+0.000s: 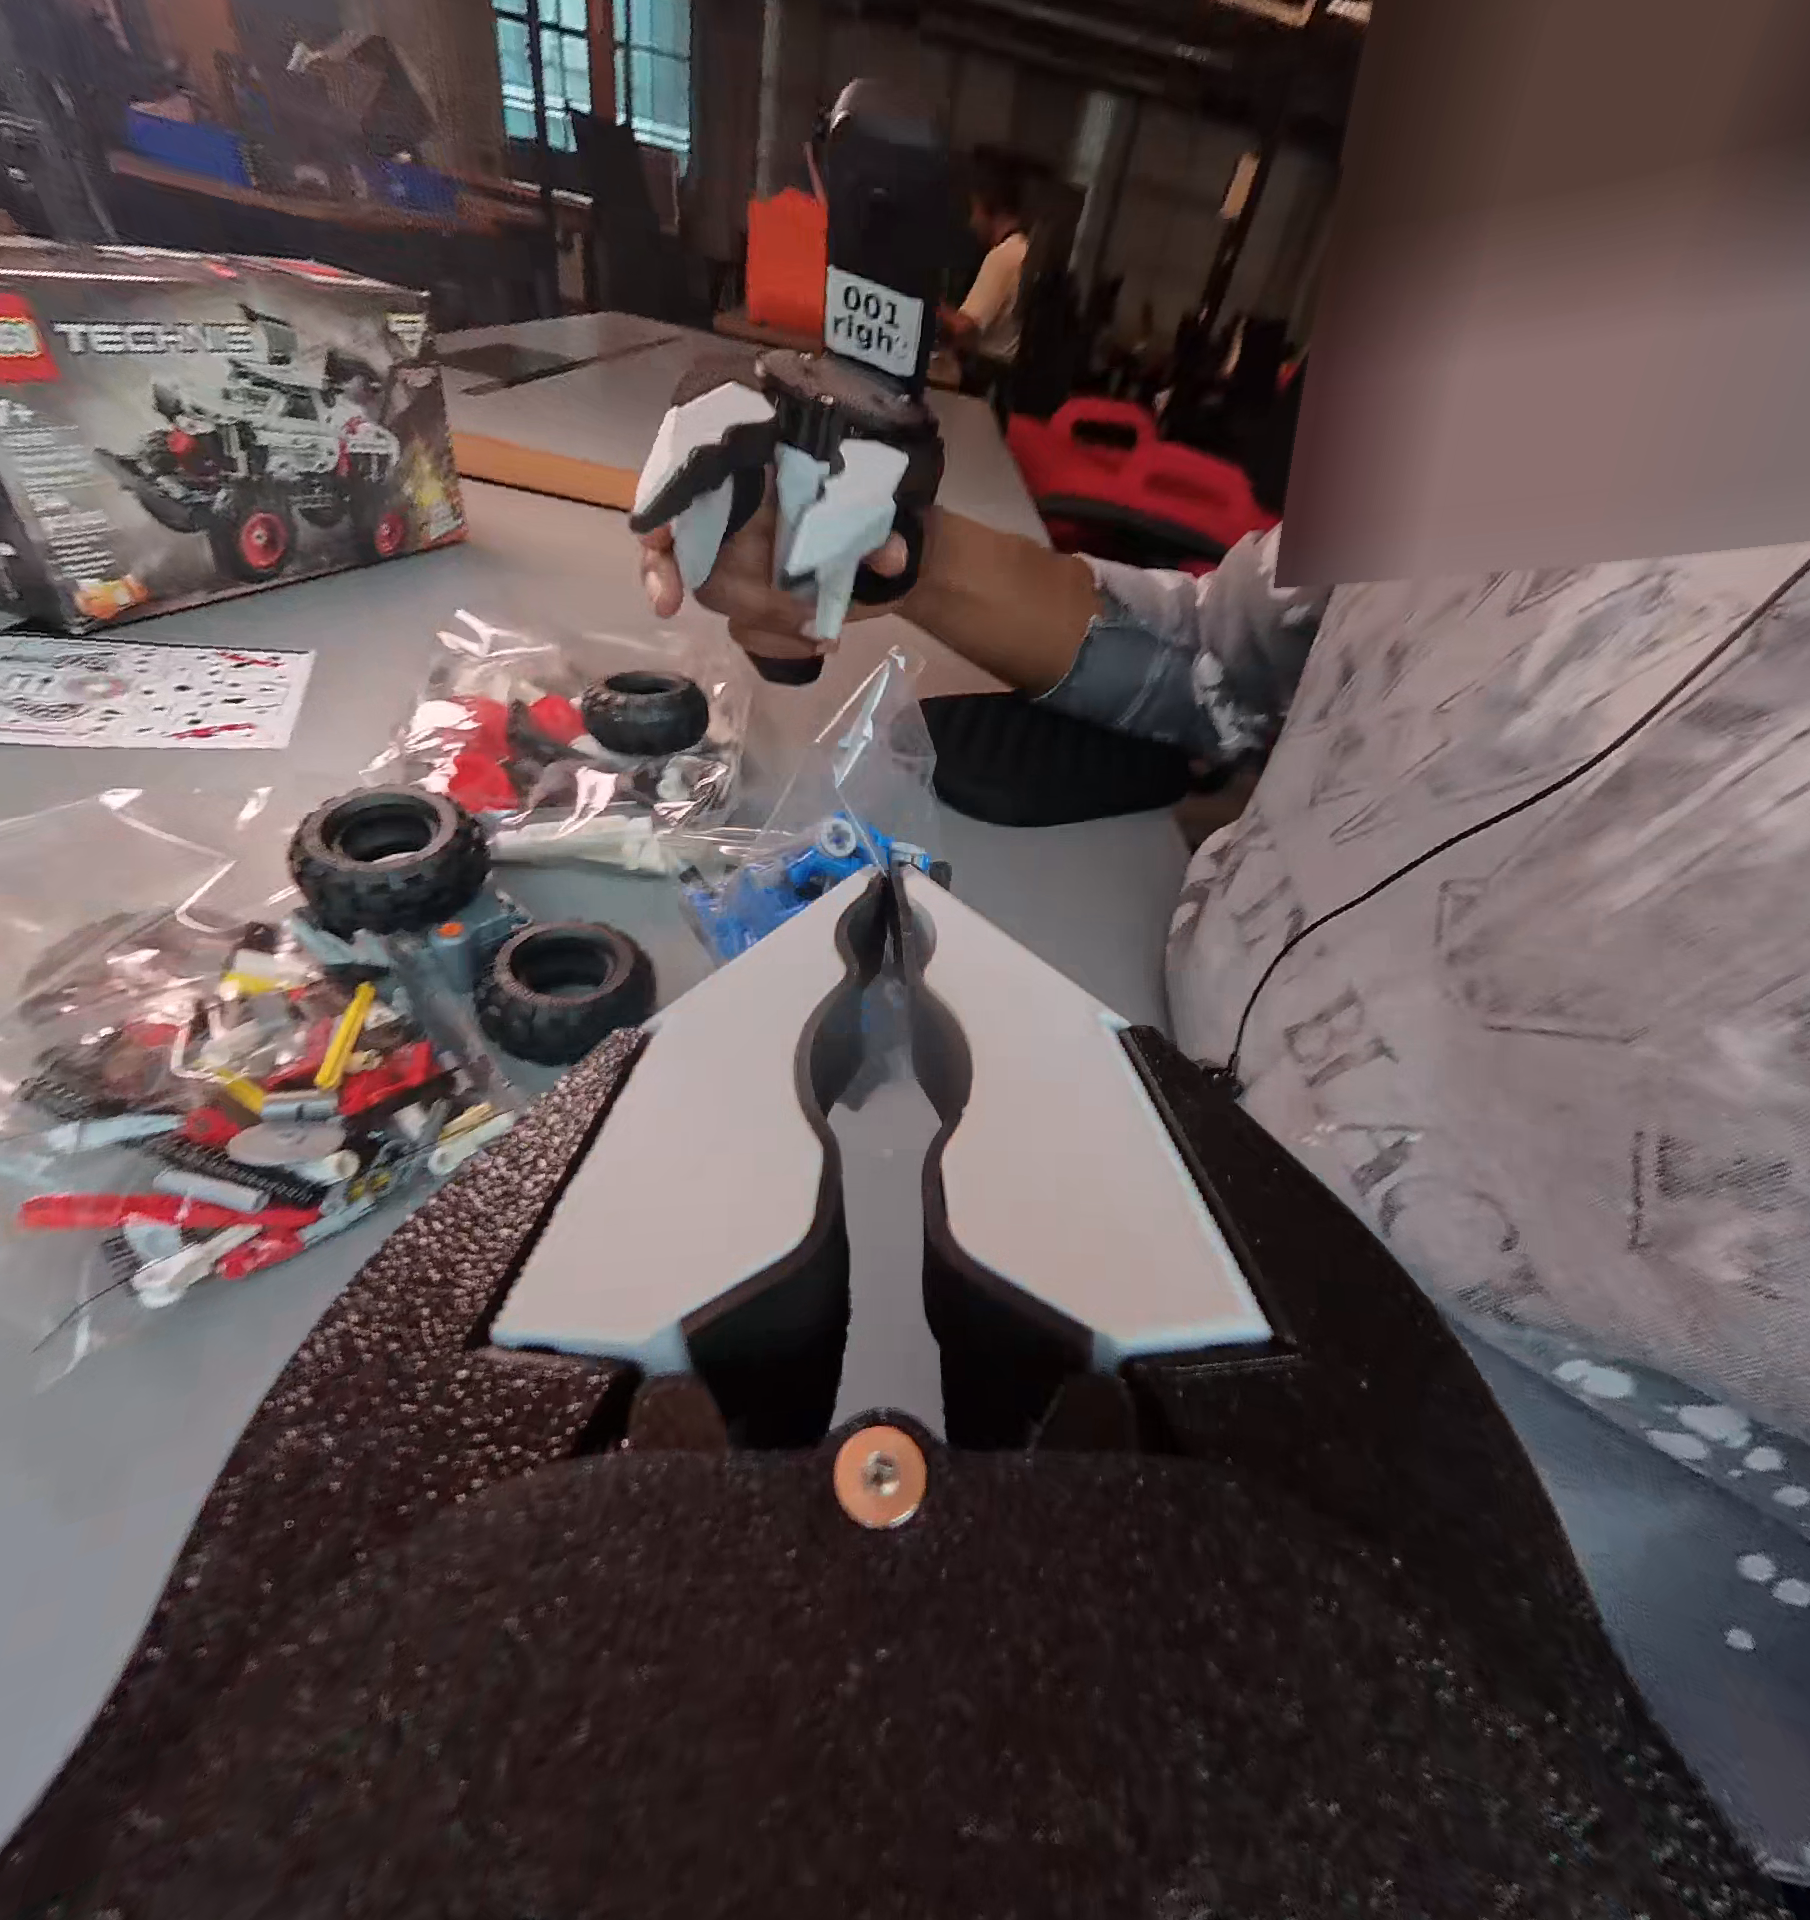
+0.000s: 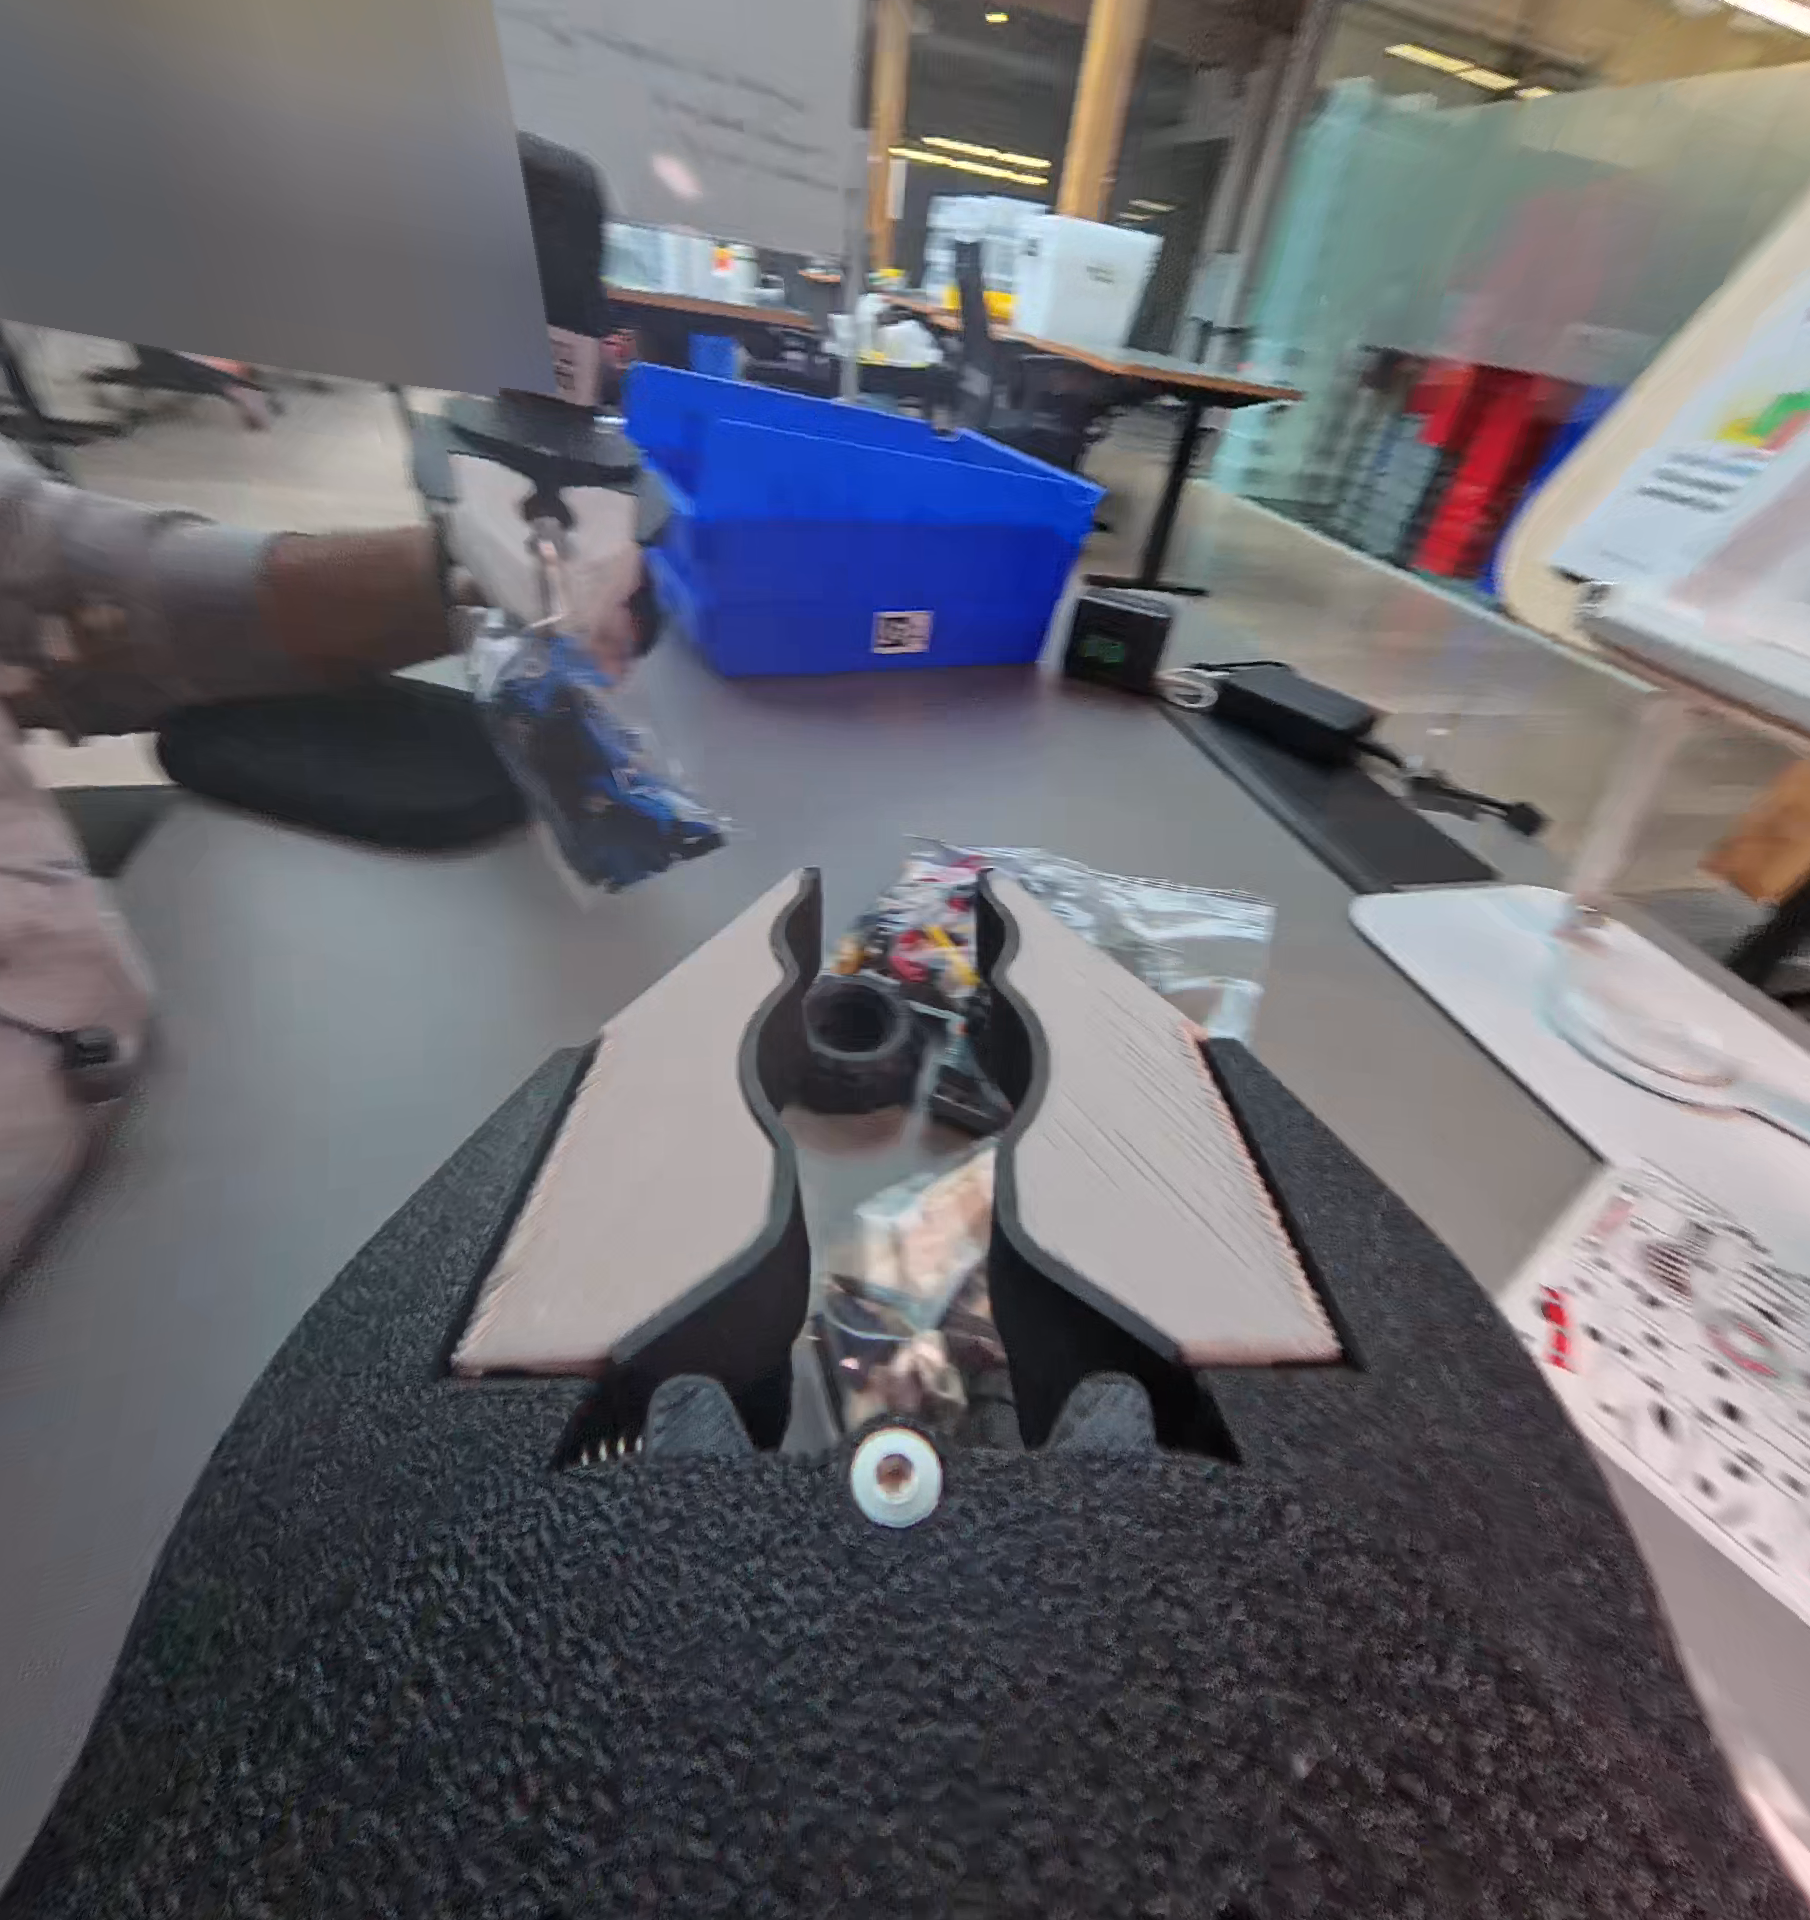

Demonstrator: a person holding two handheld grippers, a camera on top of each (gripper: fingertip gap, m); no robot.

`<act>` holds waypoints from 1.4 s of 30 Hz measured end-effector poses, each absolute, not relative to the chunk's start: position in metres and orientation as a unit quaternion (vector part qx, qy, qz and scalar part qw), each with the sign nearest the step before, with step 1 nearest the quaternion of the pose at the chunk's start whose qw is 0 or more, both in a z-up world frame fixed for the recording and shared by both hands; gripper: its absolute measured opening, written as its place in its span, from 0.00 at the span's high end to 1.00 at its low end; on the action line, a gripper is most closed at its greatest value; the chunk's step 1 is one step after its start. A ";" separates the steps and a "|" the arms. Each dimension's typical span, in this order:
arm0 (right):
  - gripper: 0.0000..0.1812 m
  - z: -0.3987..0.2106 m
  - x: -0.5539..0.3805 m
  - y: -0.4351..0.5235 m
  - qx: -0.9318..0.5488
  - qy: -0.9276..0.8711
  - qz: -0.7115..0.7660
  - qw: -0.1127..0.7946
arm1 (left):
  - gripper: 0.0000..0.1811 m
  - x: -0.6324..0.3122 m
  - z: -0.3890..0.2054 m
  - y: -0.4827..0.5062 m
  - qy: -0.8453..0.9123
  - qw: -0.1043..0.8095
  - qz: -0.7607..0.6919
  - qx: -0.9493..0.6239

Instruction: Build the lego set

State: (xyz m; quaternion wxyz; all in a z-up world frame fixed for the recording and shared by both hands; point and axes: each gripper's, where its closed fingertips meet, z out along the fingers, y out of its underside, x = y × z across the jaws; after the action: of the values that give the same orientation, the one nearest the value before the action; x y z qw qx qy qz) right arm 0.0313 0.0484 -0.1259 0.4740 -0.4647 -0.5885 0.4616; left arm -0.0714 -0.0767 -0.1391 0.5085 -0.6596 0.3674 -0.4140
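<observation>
A grey table (image 1: 568, 582) holds three black rubber tyres (image 1: 390, 844), three clear bags of small plastic parts, one printed set box (image 1: 194, 426) and one sticker sheet (image 1: 122, 691).

Two bags lie flat: one of red, yellow and grey parts (image 1: 226, 1101) at the near left, and one of red and white parts (image 1: 558, 748) farther back, with a tyre inside it.

The third, the bag of blue parts (image 1: 797, 862), is pinched at its top edge by the left gripper (image 1: 893, 894), whose fingertips are pressed together on the plastic. In the right wrist view this bag hangs lifted off the table.

The right gripper (image 2: 896, 899) is spread partly apart and holds nothing. It hovers above the pile of bags, with one tyre (image 2: 854, 1044) showing between its fingers, well right of the hanging bag.
</observation>
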 end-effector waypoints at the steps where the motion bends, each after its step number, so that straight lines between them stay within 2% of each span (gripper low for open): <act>1: 0.73 -0.128 0.028 0.028 -0.451 -0.610 0.479 0.441 | 1.00 -0.065 -0.135 -0.080 0.366 0.503 -0.437 -0.649; 2: 0.63 -0.134 0.022 0.010 -0.438 -0.637 0.477 0.418 | 1.00 -0.058 -0.133 -0.083 0.369 0.496 -0.456 -0.640; 4: 0.52 -0.152 0.012 -0.026 -0.412 -0.682 0.476 0.373 | 1.00 -0.044 -0.131 -0.089 0.378 0.480 -0.486 -0.625; 6: 0.49 -0.167 -0.002 -0.050 -0.407 -0.691 0.487 0.345 | 1.00 -0.030 -0.128 -0.096 0.391 0.461 -0.517 -0.606; 7: 0.49 -0.176 -0.006 -0.059 -0.401 -0.701 0.488 0.331 | 1.00 -0.025 -0.125 -0.100 0.397 0.453 -0.530 -0.597; 8: 0.55 -0.183 -0.008 -0.064 -0.397 -0.710 0.485 0.323 | 1.00 -0.022 -0.124 -0.103 0.402 0.447 -0.540 -0.589; 9: 0.67 -0.188 -0.007 -0.068 -0.388 -0.718 0.485 0.315 | 1.00 -0.020 -0.123 -0.103 0.404 0.445 -0.543 -0.586; 10: 0.93 -0.189 -0.001 -0.074 -0.370 -0.727 0.492 0.304 | 1.00 -0.023 -0.122 -0.102 0.405 0.448 -0.540 -0.586; 11: 1.00 -0.186 0.005 -0.077 -0.361 -0.727 0.502 0.297 | 1.00 -0.029 -0.121 -0.098 0.399 0.456 -0.533 -0.590; 15: 1.00 -0.152 0.020 -0.063 -0.378 -0.667 0.567 0.300 | 1.00 -0.050 -0.136 -0.084 0.362 0.464 -0.507 -0.630; 21: 1.00 -0.160 0.018 -0.055 -0.411 -0.657 0.566 0.281 | 0.99 -0.060 -0.142 -0.059 0.313 0.478 -0.483 -0.664; 22: 1.00 -0.159 0.018 -0.051 -0.419 -0.649 0.571 0.277 | 0.97 -0.063 -0.145 -0.056 0.305 0.477 -0.479 -0.671; 26: 1.00 -0.154 0.020 -0.050 -0.439 -0.616 0.614 0.228 | 0.68 -0.054 -0.149 -0.054 0.286 0.460 -0.497 -0.678; 28: 1.00 -0.159 0.018 -0.051 -0.444 -0.618 0.611 0.219 | 0.62 -0.041 -0.159 -0.058 0.308 0.435 -0.494 -0.687; 34: 1.00 -0.157 0.024 -0.061 -0.422 -0.625 0.626 0.196 | 0.73 -0.021 -0.183 -0.067 0.358 0.390 -0.462 -0.712; 38: 1.00 -0.148 0.031 -0.065 -0.402 -0.629 0.638 0.190 | 0.59 -0.023 -0.183 -0.058 0.369 0.414 -0.426 -0.715; 40: 1.00 -0.147 0.029 -0.062 -0.405 -0.627 0.636 0.196 | 0.59 -0.014 -0.184 -0.062 0.389 0.404 -0.425 -0.711; 41: 1.00 -0.148 0.029 -0.062 -0.408 -0.624 0.638 0.194 | 0.66 -0.008 -0.188 -0.065 0.402 0.395 -0.420 -0.711; 42: 1.00 -0.146 0.028 -0.061 -0.409 -0.618 0.642 0.195 | 0.78 -0.004 -0.194 -0.067 0.414 0.382 -0.414 -0.715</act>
State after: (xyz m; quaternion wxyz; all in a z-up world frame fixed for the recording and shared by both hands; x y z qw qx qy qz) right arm 0.0283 -0.0606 -0.1462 0.1948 -0.4087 -0.6184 0.6423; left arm -0.0037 -0.0674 -0.1941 0.3819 -0.7148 0.4142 -0.4142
